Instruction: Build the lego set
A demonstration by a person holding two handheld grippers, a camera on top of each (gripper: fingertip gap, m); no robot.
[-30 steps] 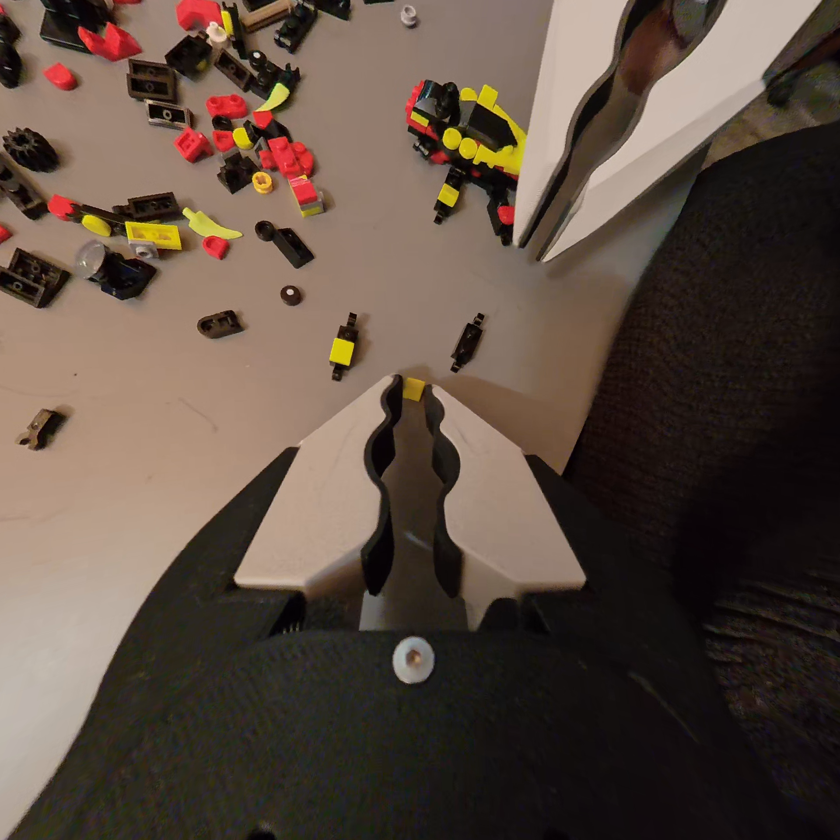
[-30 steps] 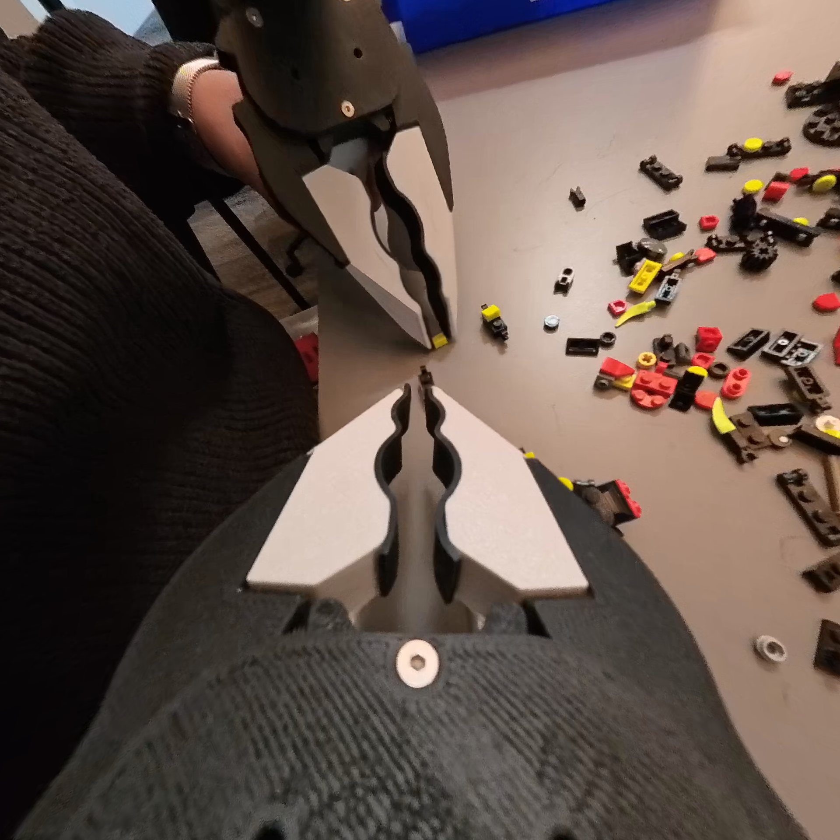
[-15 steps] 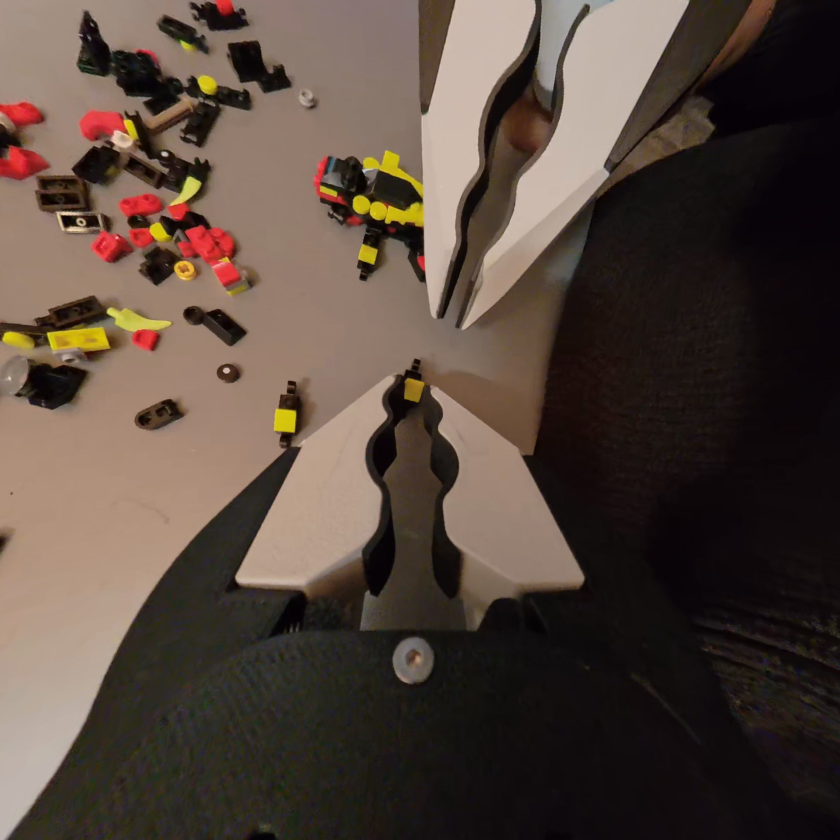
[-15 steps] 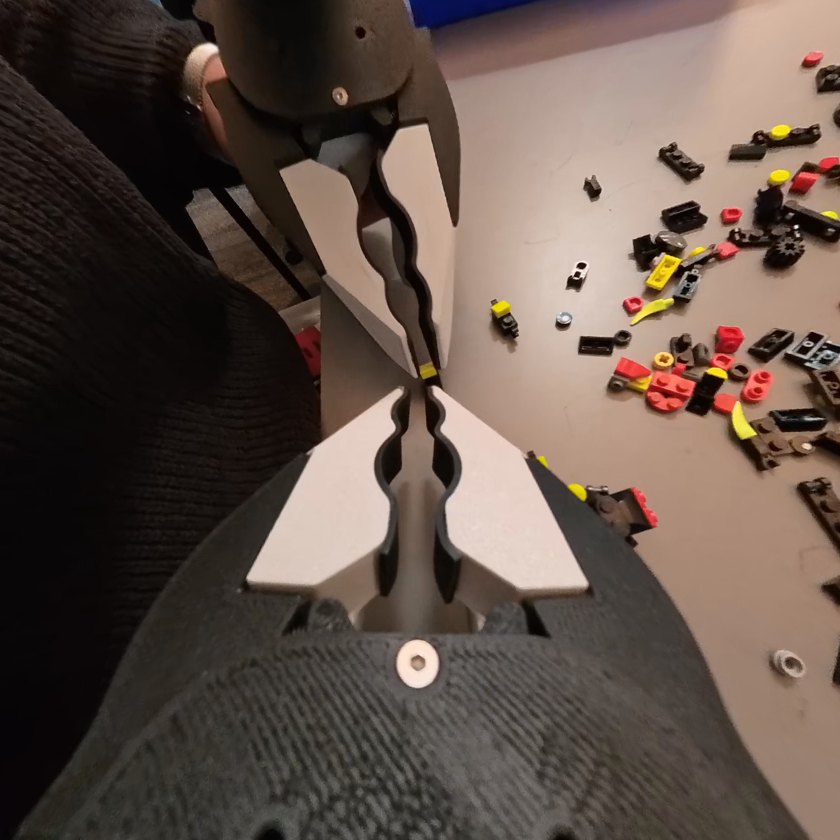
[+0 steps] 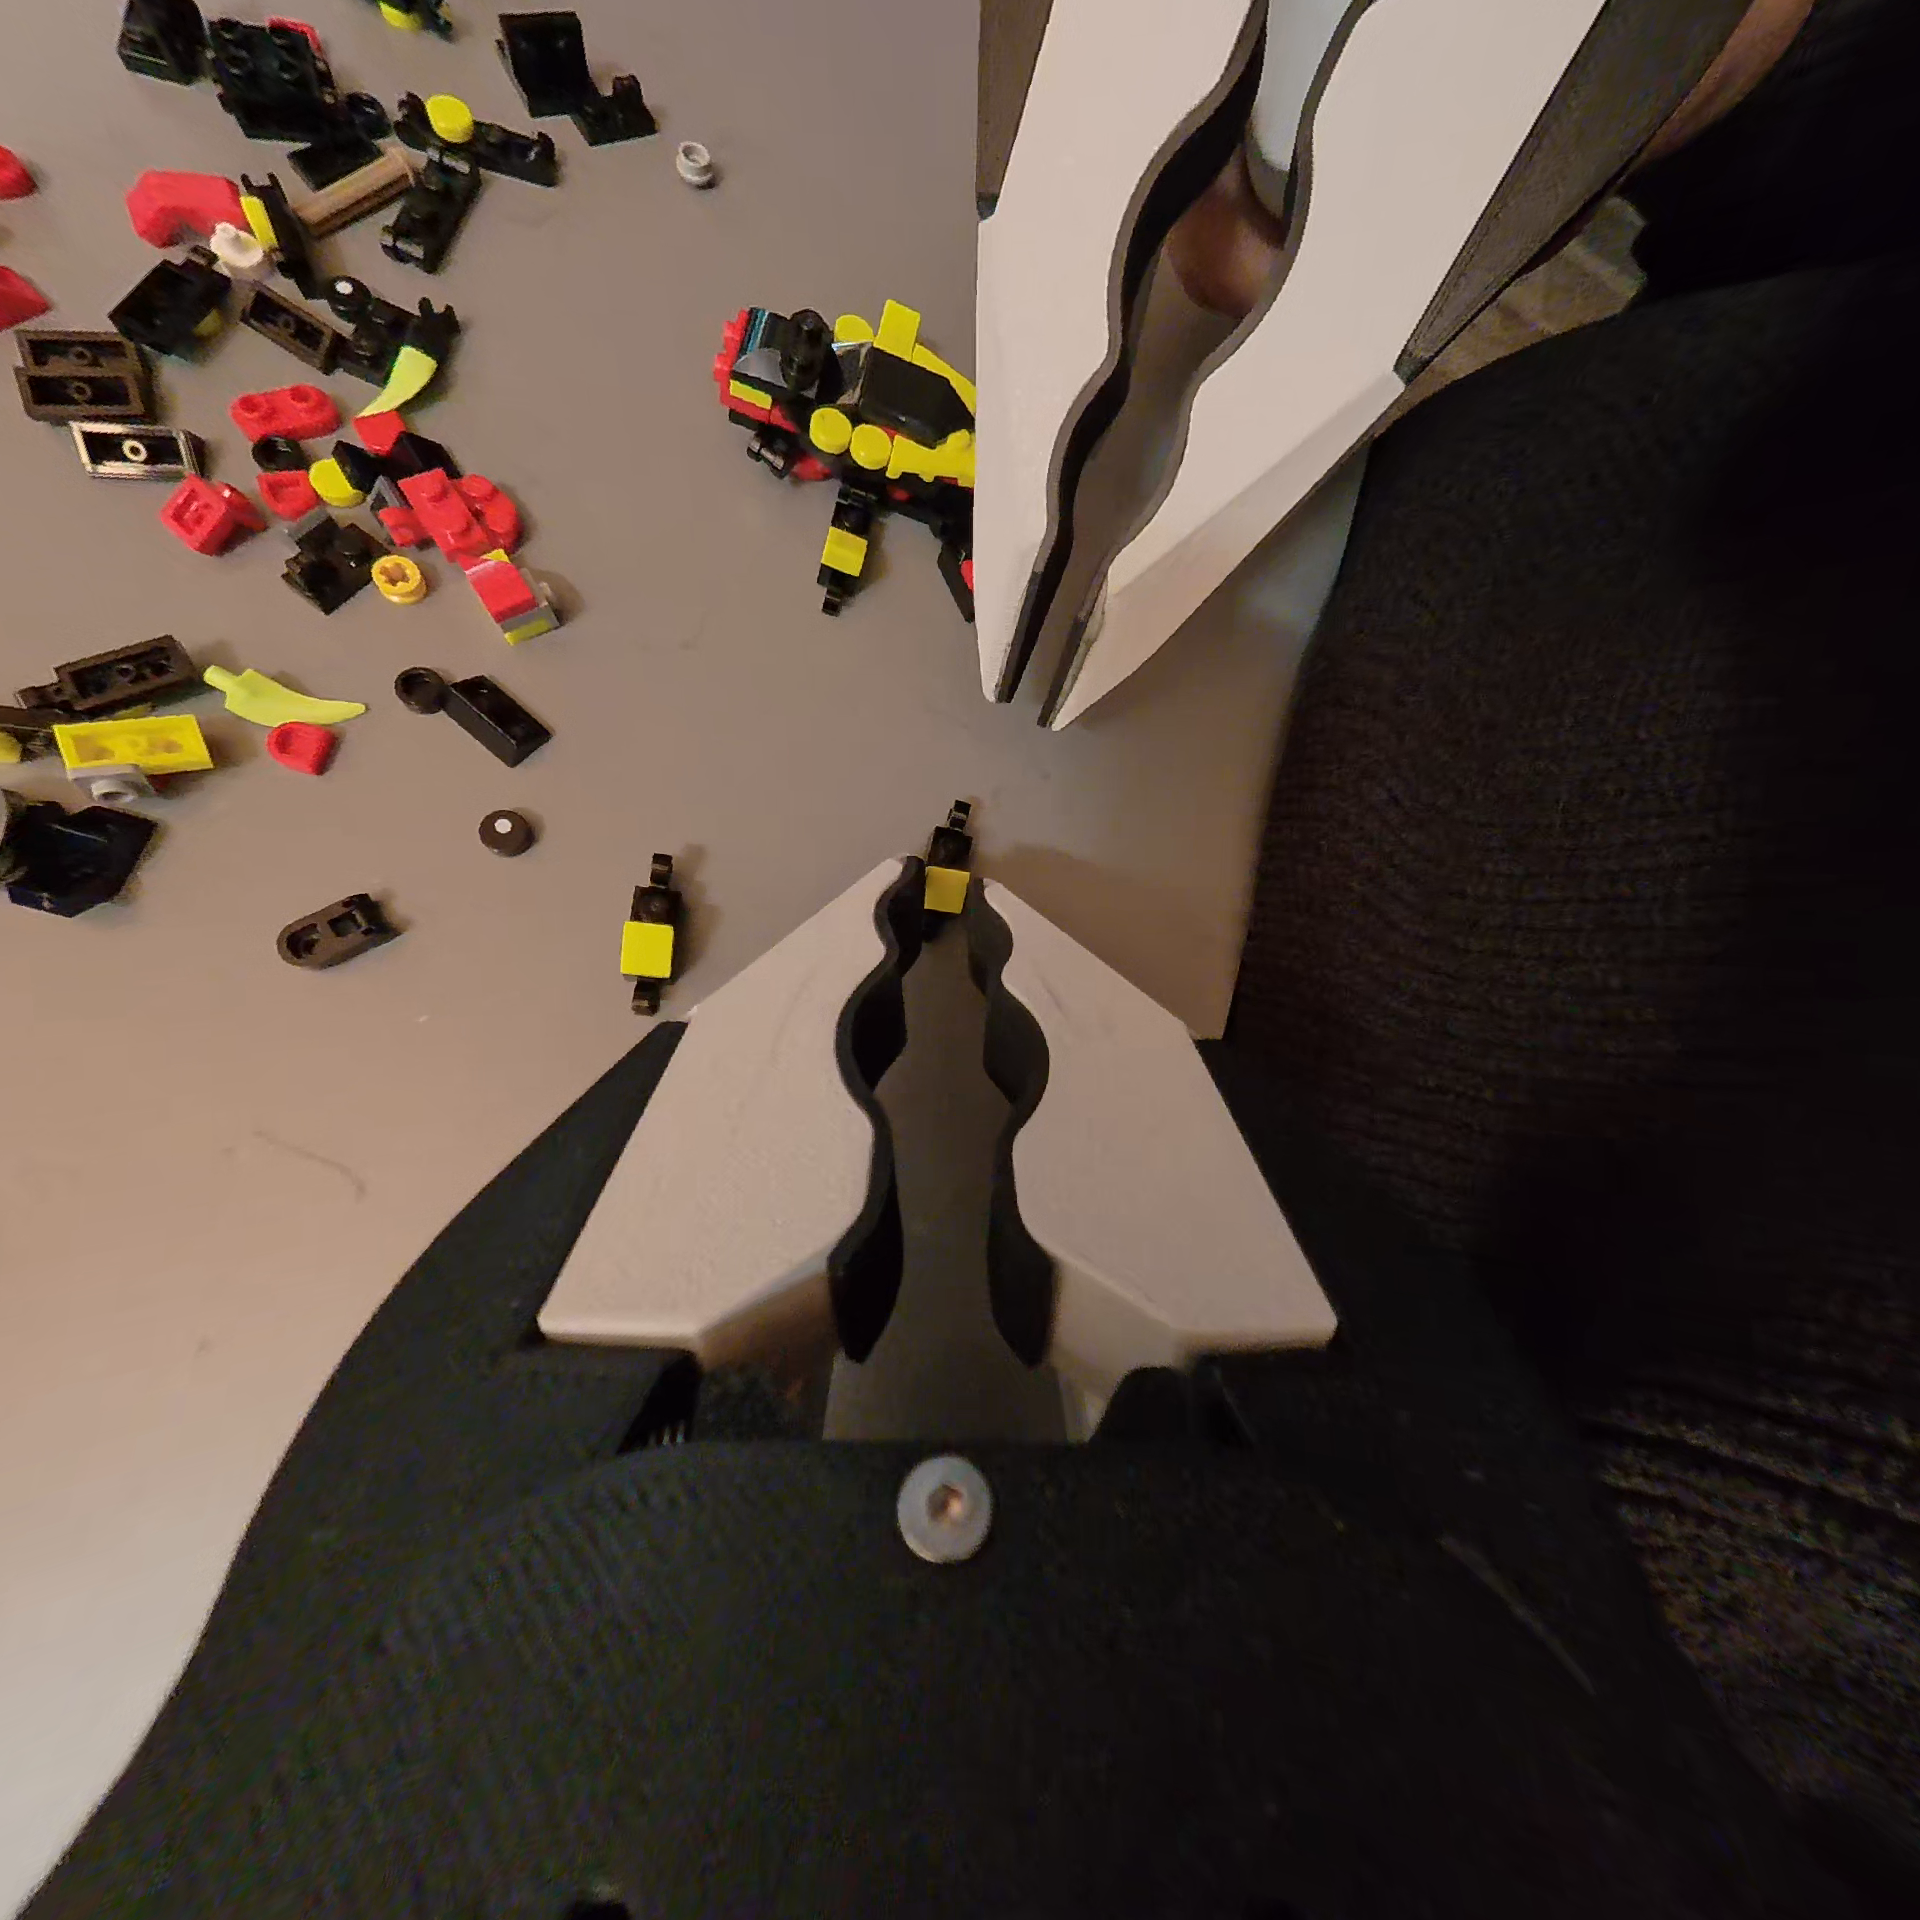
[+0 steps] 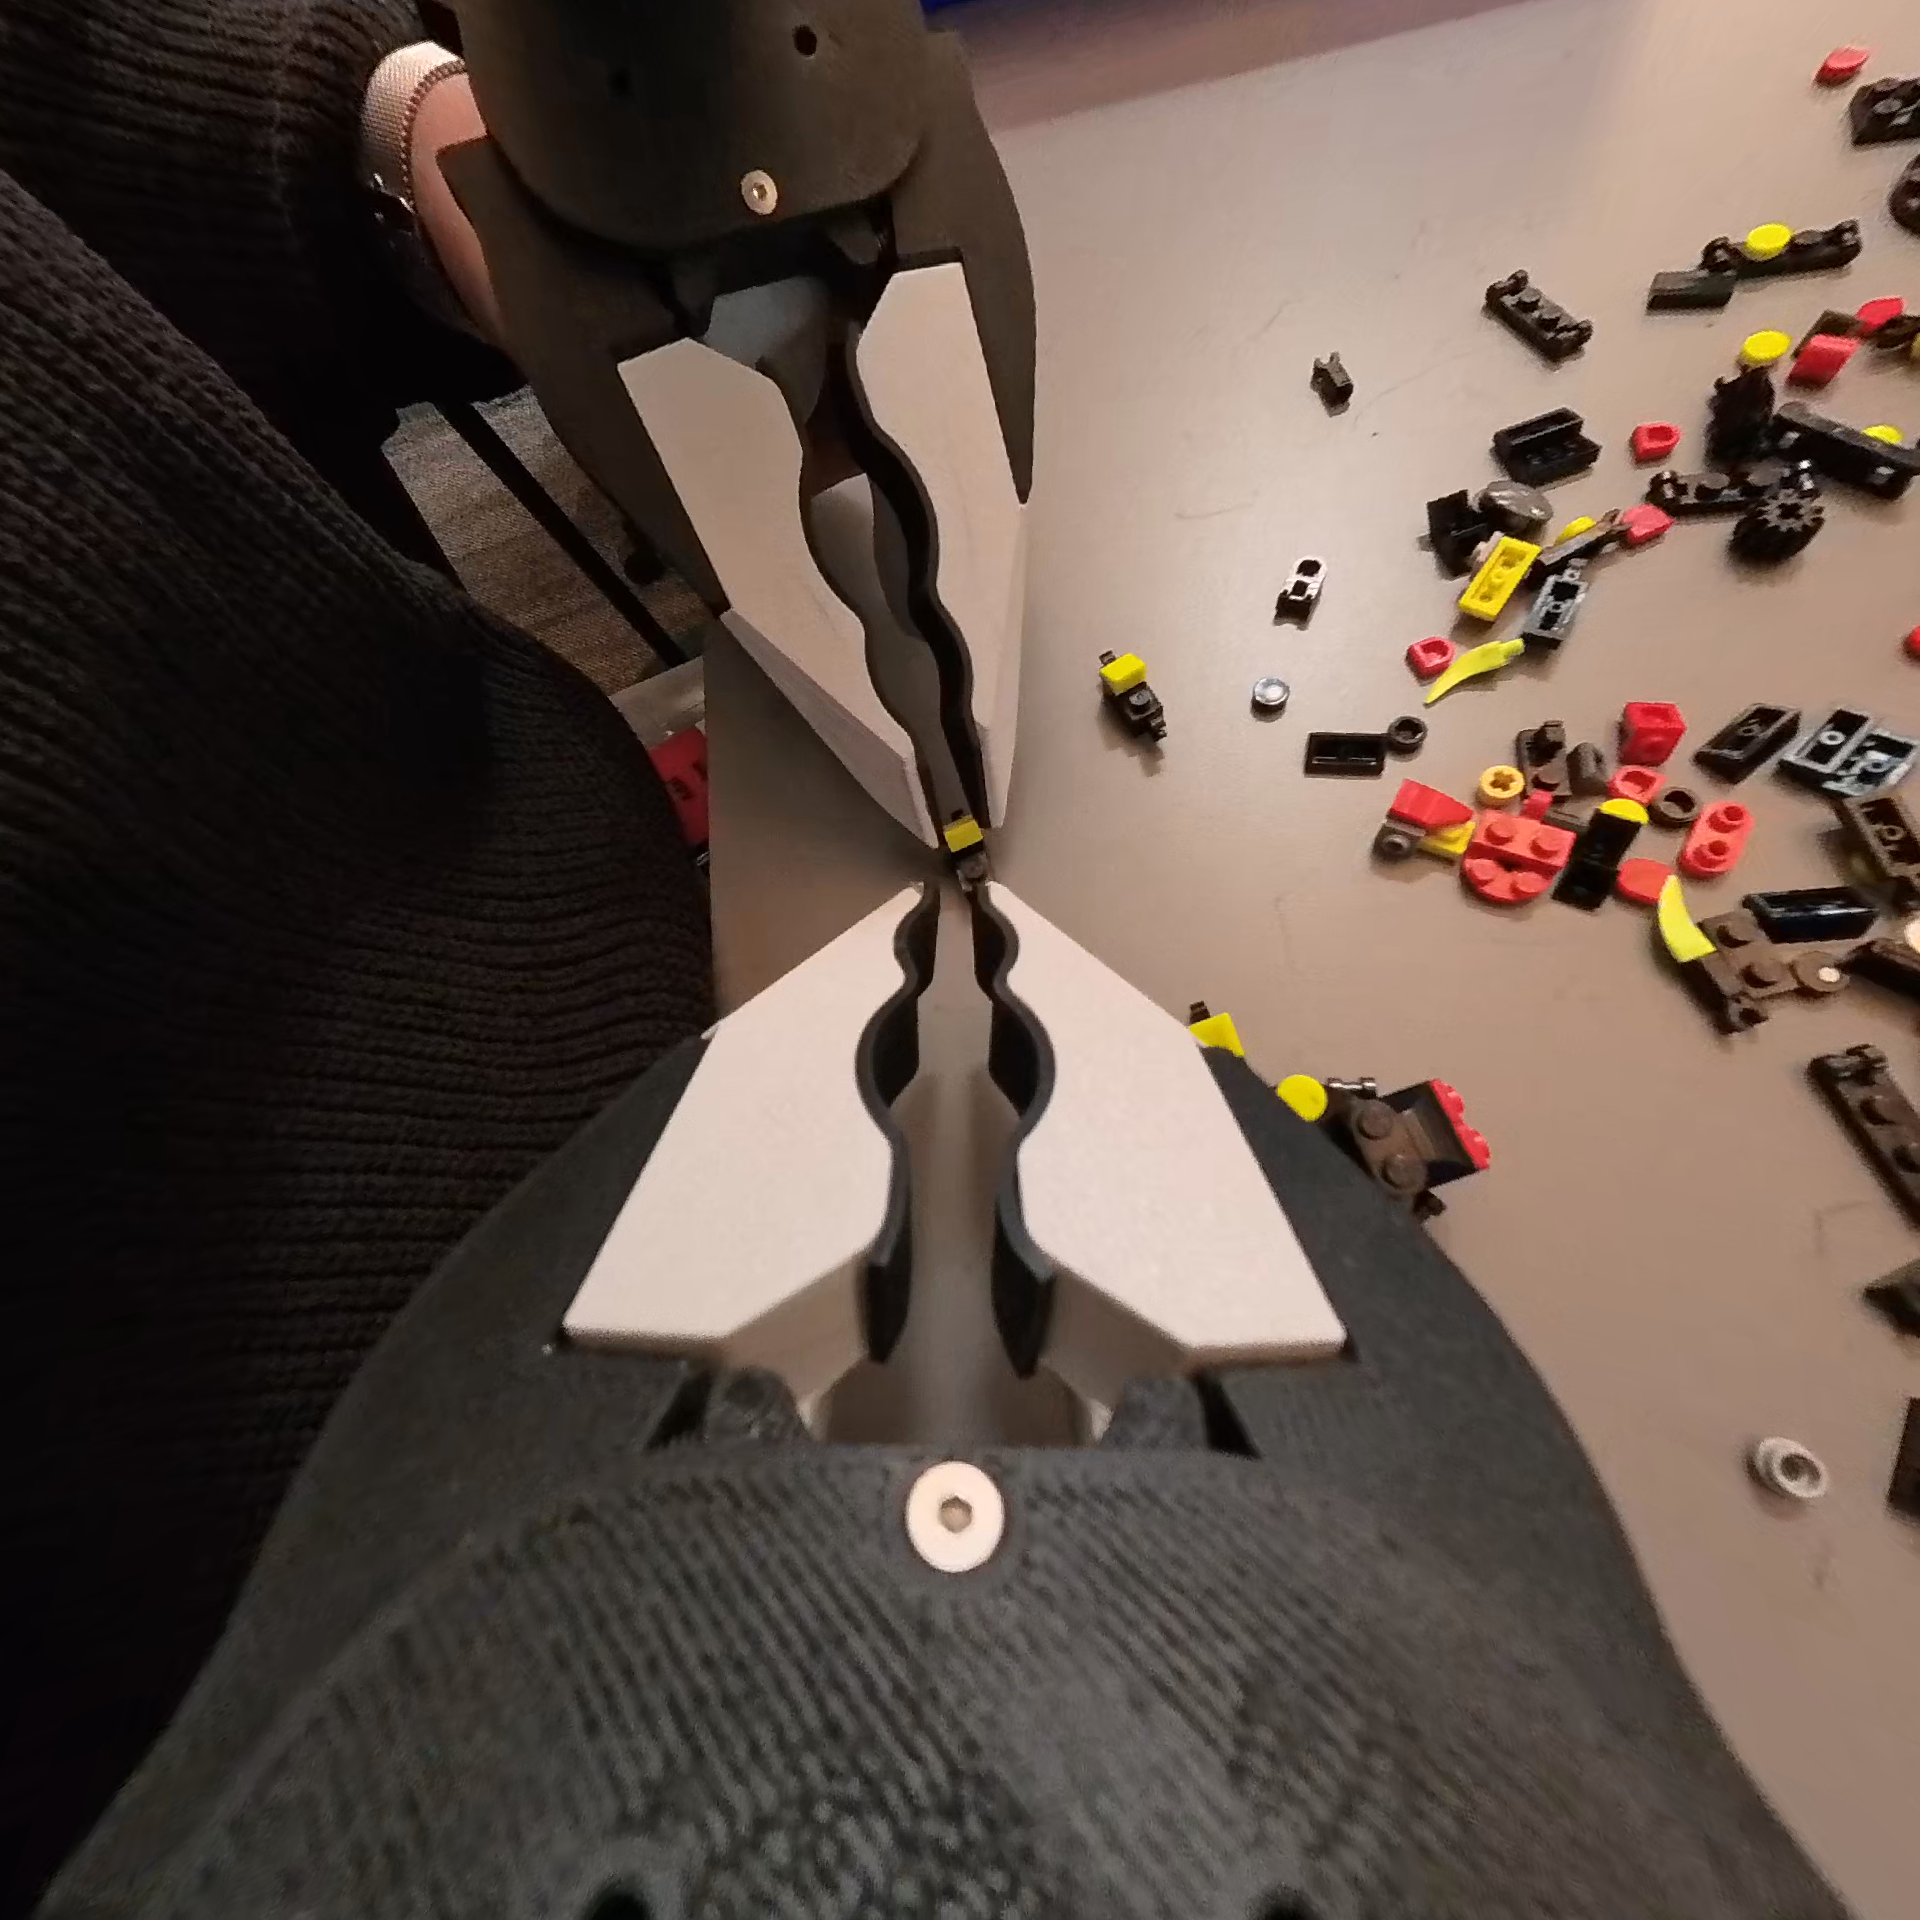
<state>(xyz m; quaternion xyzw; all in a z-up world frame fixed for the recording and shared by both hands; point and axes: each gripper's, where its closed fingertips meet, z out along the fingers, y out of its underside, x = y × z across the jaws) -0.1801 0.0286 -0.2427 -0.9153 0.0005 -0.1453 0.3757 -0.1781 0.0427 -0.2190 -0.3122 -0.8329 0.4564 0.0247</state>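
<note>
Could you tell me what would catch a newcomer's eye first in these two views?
First, the two grippers meeting tip to tip at the table's near edge: the left gripper is shut on a small black and yellow piece, and the right gripper is closed just beneath it. Next, the half-built black, yellow and red model behind them, and the loose bricks scattered across the grey table.

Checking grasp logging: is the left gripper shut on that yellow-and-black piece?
Shut on it. The left gripper pinches the yellow-and-black piece between its tips, held above the table.
</note>
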